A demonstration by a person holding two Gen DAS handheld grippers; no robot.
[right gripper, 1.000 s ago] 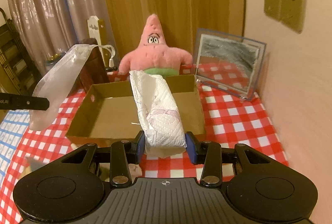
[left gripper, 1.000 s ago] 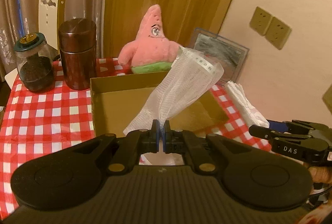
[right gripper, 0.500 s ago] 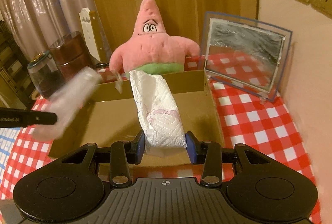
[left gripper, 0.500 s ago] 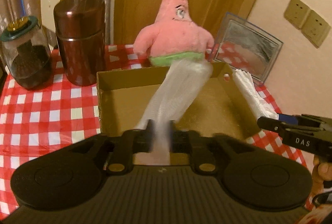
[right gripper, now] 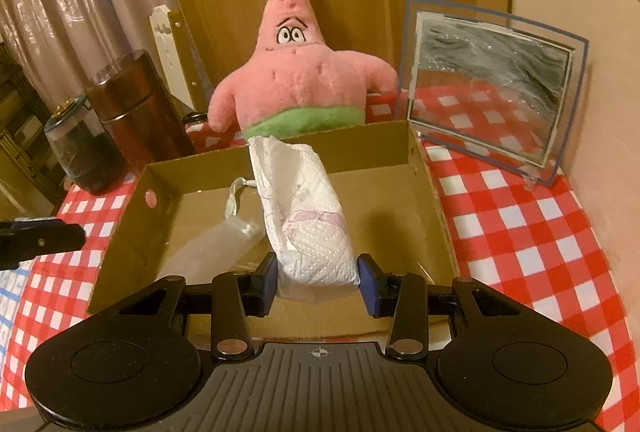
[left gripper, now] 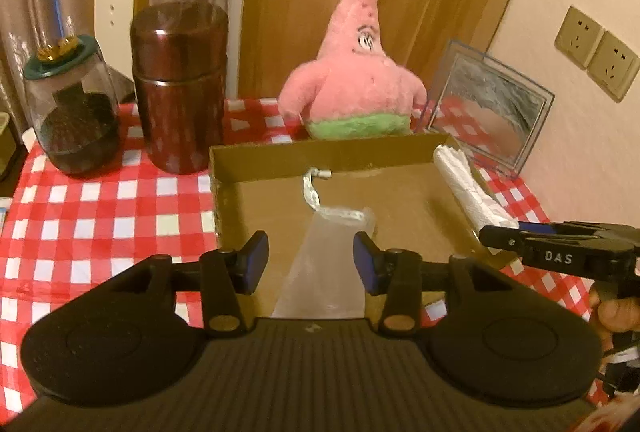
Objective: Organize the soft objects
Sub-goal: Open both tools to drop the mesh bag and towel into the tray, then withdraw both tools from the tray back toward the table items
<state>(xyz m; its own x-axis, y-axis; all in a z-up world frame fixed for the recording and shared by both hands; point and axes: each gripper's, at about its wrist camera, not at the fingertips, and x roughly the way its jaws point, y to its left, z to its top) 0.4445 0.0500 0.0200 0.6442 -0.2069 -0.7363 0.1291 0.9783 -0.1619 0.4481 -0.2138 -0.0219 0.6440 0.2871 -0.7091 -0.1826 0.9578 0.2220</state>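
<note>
An open cardboard box [left gripper: 320, 148] [right gripper: 360, 139] sits on the red-checked cloth. A translucent mesh pouch [left gripper: 324, 272] [right gripper: 212, 248] with a white drawstring lies on the box floor. My left gripper [left gripper: 309, 260] hovers over it, its jaws opening, and the pads stand clear of the pouch on either side. My right gripper [right gripper: 318, 282] is shut on a white folded tissue pack [right gripper: 304, 220] [left gripper: 468, 187], which hangs over the right part of the box. A pink star plush [left gripper: 356, 83] [right gripper: 300, 79] sits upright just behind the box.
A brown canister [left gripper: 180, 87] and a dark-filled glass jar [left gripper: 72, 111] stand left of the box. A clear acrylic picture frame [right gripper: 492, 87] leans at the back right by the wall. A curtain hangs behind, and a hand [left gripper: 616, 316] holds the right gripper.
My left gripper came down over the box and opened, and the mesh pouch fell onto the box floor. My right gripper moved forward and down with the tissue pack.
</note>
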